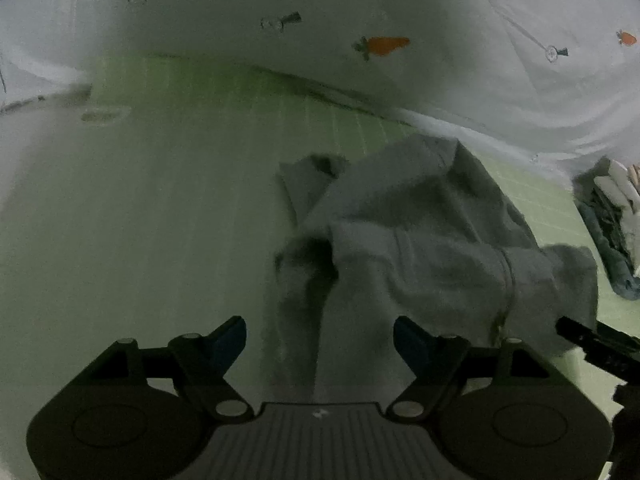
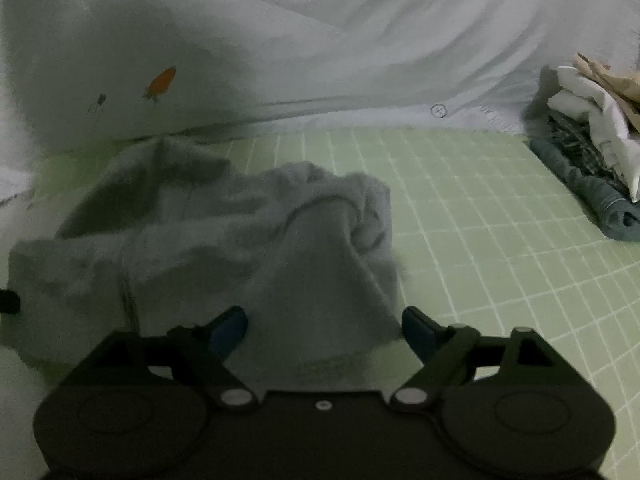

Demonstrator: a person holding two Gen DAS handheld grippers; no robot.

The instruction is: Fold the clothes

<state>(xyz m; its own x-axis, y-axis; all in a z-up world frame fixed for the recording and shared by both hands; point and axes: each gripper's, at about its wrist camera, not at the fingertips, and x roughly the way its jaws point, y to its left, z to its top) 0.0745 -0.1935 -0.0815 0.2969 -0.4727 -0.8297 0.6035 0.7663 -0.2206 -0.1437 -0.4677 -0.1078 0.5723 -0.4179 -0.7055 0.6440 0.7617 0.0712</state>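
A crumpled grey garment [image 1: 420, 236] lies on the light green checked sheet [image 1: 200, 200], and the right wrist view shows it bunched up [image 2: 224, 236]. My left gripper [image 1: 320, 340] stands open near the garment's near edge, nothing between its fingers. My right gripper [image 2: 324, 328] is open too, its fingers either side of a grey fold that hangs toward the camera. The tip of the right gripper [image 1: 592, 340] shows at the garment's right edge in the left wrist view.
A white quilt [image 2: 360, 48] with carrot prints is heaped behind the garment. A pile of other clothes [image 2: 592, 152] sits at the far right on the green sheet [image 2: 480, 220].
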